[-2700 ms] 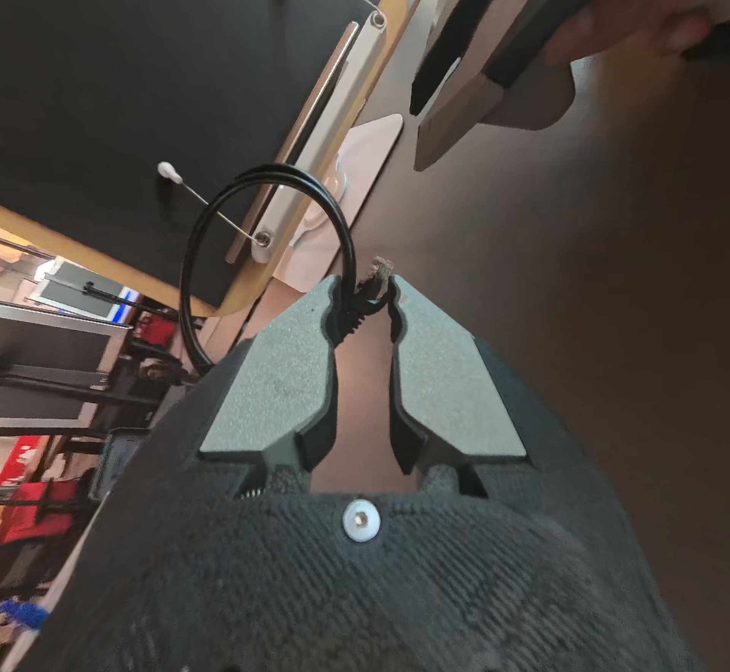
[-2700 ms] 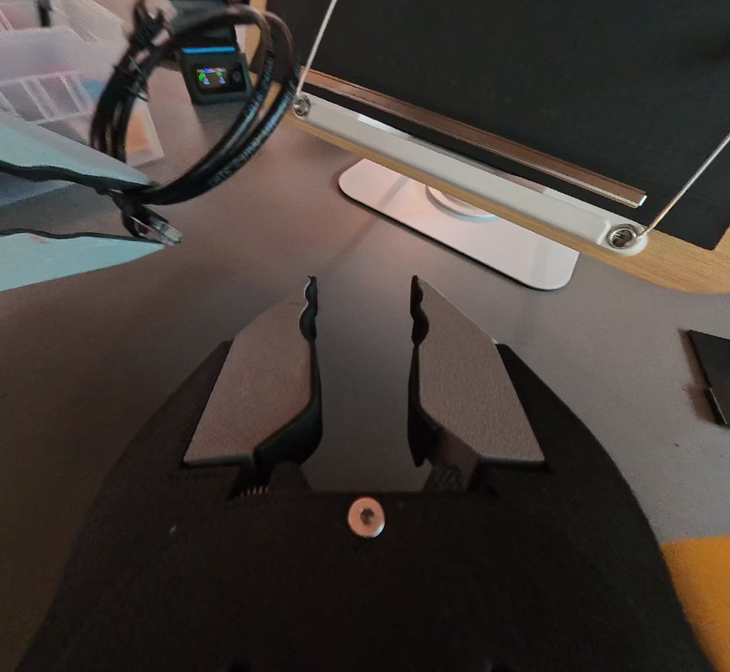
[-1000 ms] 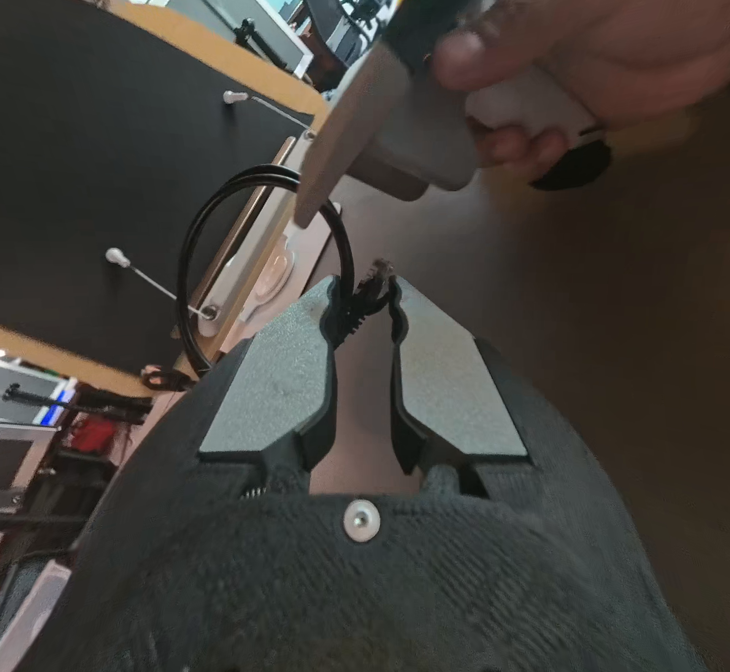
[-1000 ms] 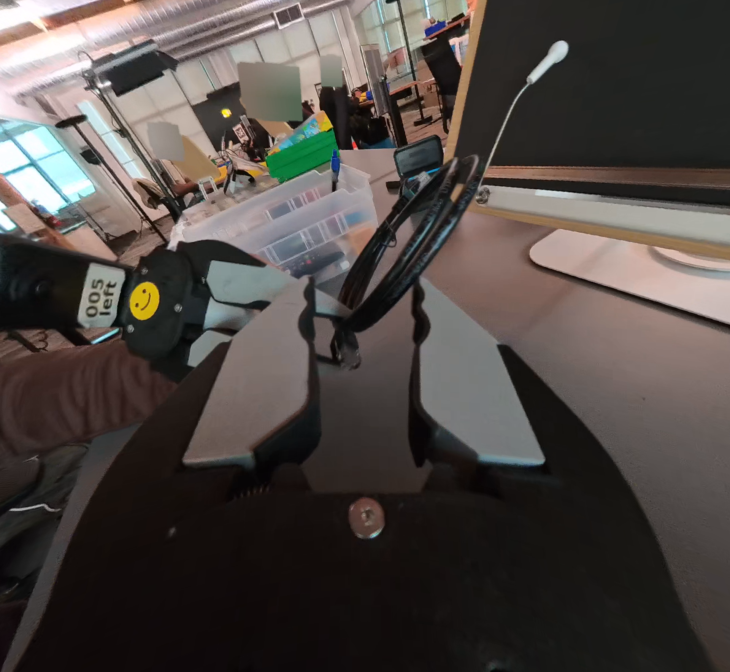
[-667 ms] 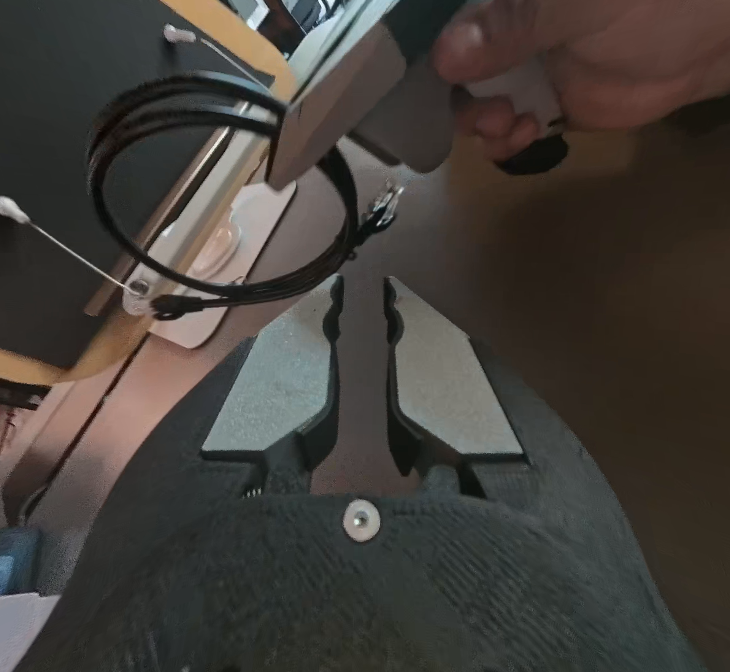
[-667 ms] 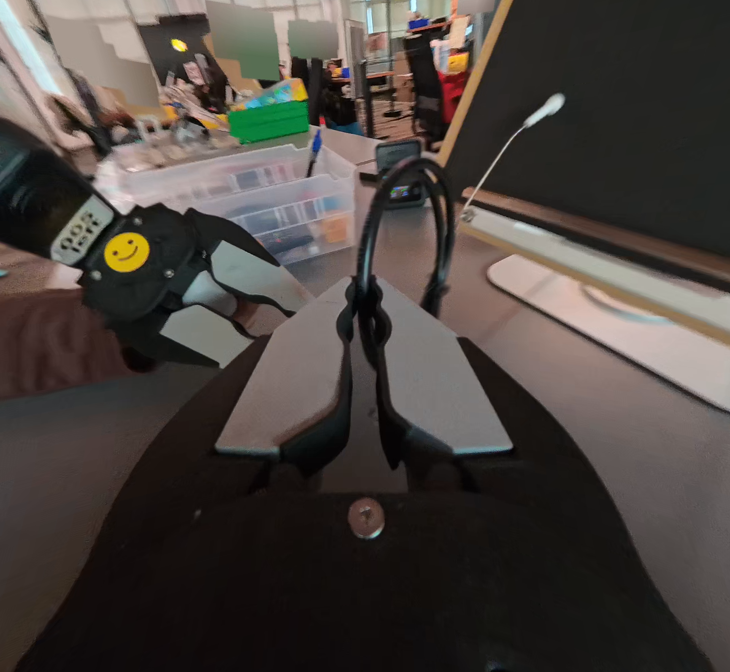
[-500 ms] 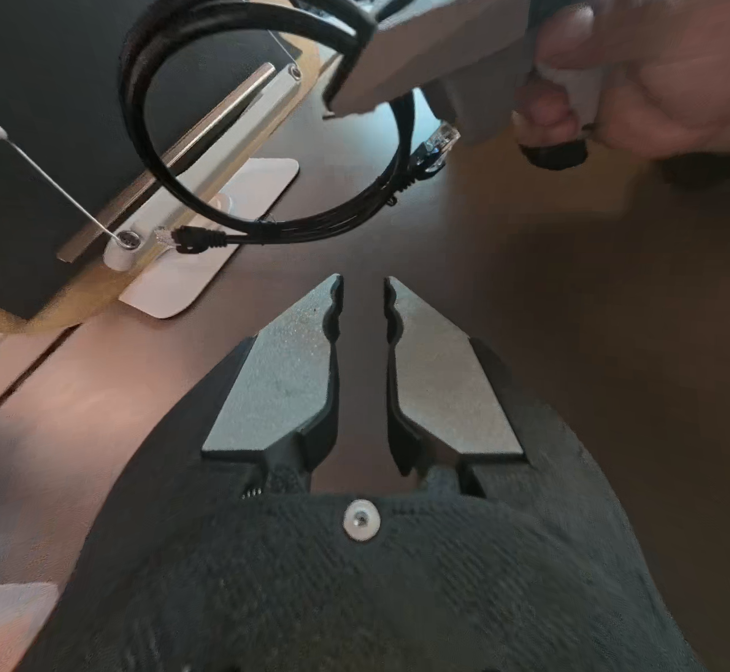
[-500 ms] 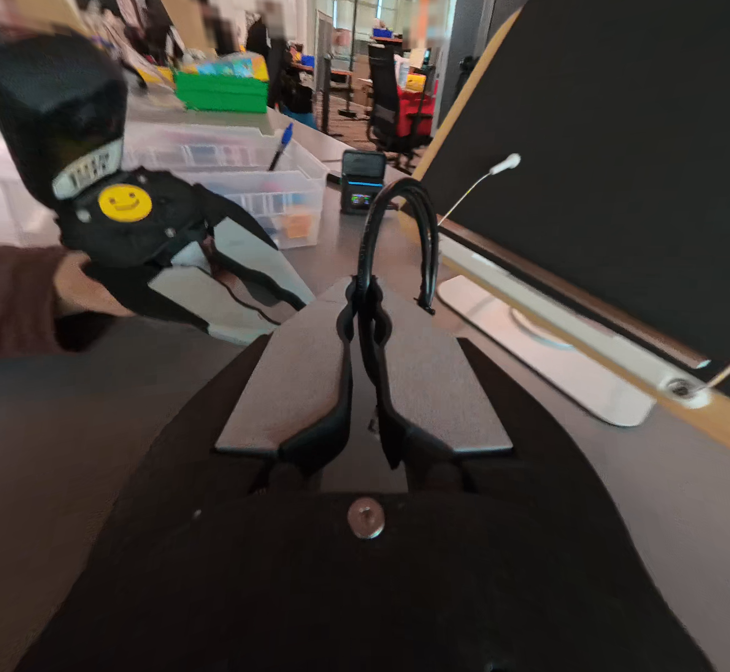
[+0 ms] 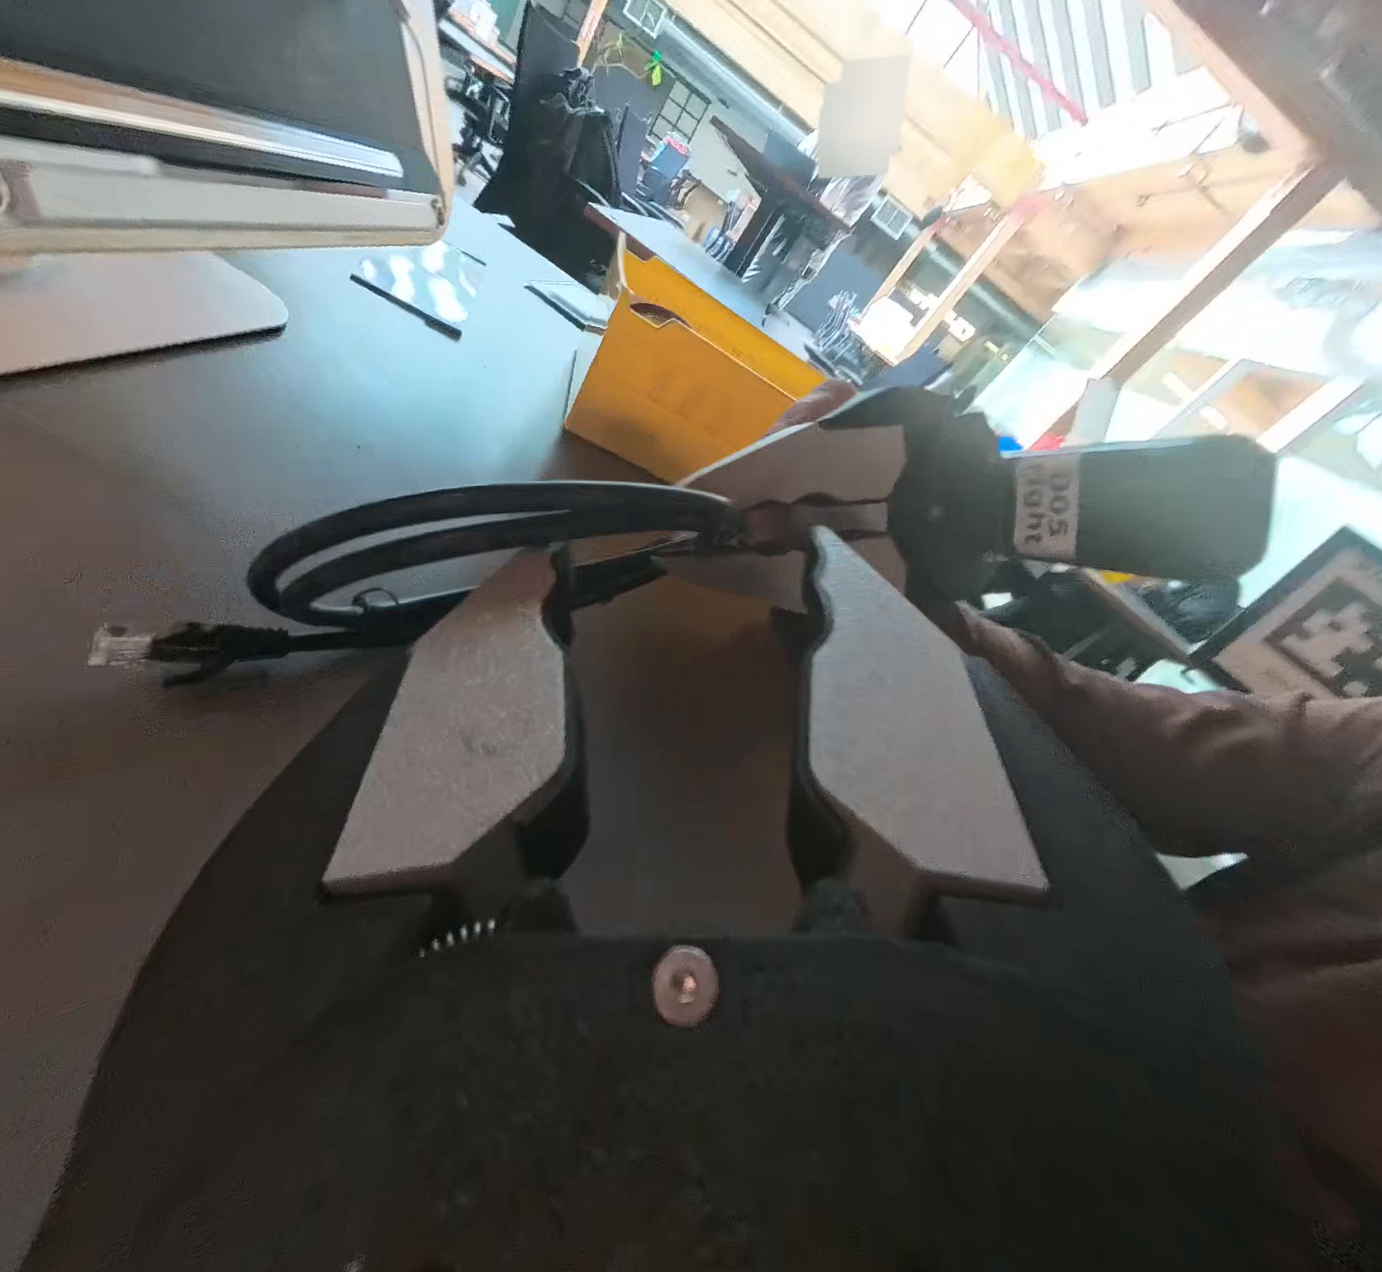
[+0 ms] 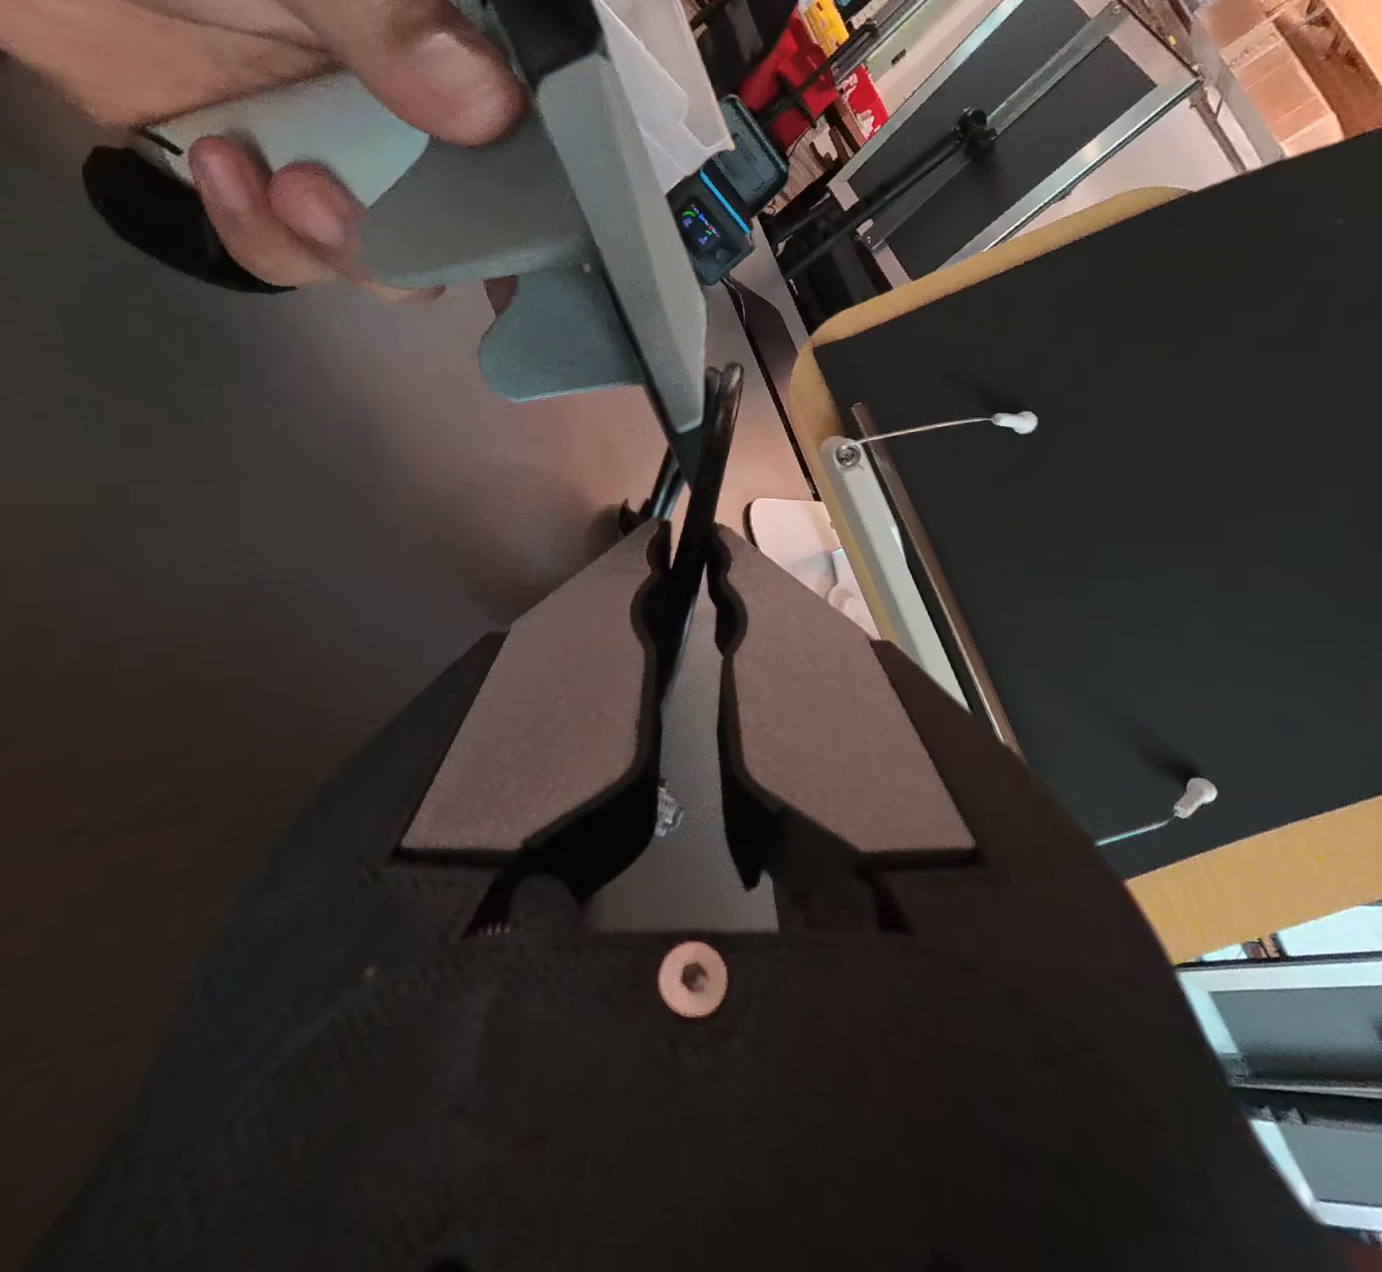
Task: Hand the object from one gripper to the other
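Left gripper (image 9: 684, 589): nearest in its own view, fingers spread wide with nothing between them; the table shows through the gap

Cable (image 9: 478, 548): a coiled black network cable lying almost flat just past the left fingertips, loop running out to 10 o'clock, one clear-tipped plug trailing at 9 o'clock low over the dark table (image 9: 187, 488)

Right gripper (image 10: 684, 555): fingers closed narrow on the coil, which passes edge-on between the tips and runs away toward 12 o'clock; a second plug peeks through deeper in the gap

Other gripper seen from the right: the left tool, a hand (image 10: 247, 62) round its grey handle, sits at 11 o'clock with one finger right by the far end of the coil; contact I cannot tell

Step in hand: I judge the cable sits with the right gripper alone, and the open left is lined up on the loop for a pass back

Next move: bring the left fingers round the near strands, close on them, and only then let the right one open

Farther off: yellow box (image 9: 673, 391) at 1 o'clock, black board (image 10: 1122, 488) on its stand at 3 o'clock
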A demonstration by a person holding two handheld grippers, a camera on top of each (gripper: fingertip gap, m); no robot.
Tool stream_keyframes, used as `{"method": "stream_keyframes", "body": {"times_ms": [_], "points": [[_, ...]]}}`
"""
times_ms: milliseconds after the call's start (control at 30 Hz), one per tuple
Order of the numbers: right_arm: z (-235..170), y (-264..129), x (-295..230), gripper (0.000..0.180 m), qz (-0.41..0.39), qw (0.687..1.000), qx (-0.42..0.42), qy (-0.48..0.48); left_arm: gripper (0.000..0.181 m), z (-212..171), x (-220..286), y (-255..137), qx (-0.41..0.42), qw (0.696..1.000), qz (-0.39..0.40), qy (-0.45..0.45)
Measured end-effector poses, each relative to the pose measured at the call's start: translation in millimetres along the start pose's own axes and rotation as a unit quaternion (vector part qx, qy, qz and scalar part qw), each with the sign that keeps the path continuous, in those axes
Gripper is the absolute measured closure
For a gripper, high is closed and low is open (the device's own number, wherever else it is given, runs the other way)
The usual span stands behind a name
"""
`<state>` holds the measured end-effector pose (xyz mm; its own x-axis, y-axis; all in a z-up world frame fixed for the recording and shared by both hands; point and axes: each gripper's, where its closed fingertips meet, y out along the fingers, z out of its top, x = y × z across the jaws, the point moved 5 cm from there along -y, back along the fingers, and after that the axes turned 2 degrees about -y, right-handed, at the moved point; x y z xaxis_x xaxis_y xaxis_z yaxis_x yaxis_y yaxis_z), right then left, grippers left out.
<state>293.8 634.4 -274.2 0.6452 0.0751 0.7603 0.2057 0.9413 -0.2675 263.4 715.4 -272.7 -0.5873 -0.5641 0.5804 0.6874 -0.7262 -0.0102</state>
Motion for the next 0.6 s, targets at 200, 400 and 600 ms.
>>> {"method": "stream_keyframes", "body": {"times_ms": [200,400,600], "points": [[-2.8,-2.6,4.2,0.175,-0.028,0.999,-0.017,-0.042,0.127,6.5,-2.9,-8.5,0.031,0.997,-0.038,-0.06],[4.9,3.1,-10.8,0.173,-0.032,0.992,-0.029,-0.119,0.132,-3.5,-2.9,0.3,-0.001,0.998,-0.026,-0.053],[4.1,10.6,-26.3,0.16,0.034,0.998,-0.019,-0.051,0.172,-5.9,6.0,0.6,-0.032,0.998,0.007,0.058]]}}
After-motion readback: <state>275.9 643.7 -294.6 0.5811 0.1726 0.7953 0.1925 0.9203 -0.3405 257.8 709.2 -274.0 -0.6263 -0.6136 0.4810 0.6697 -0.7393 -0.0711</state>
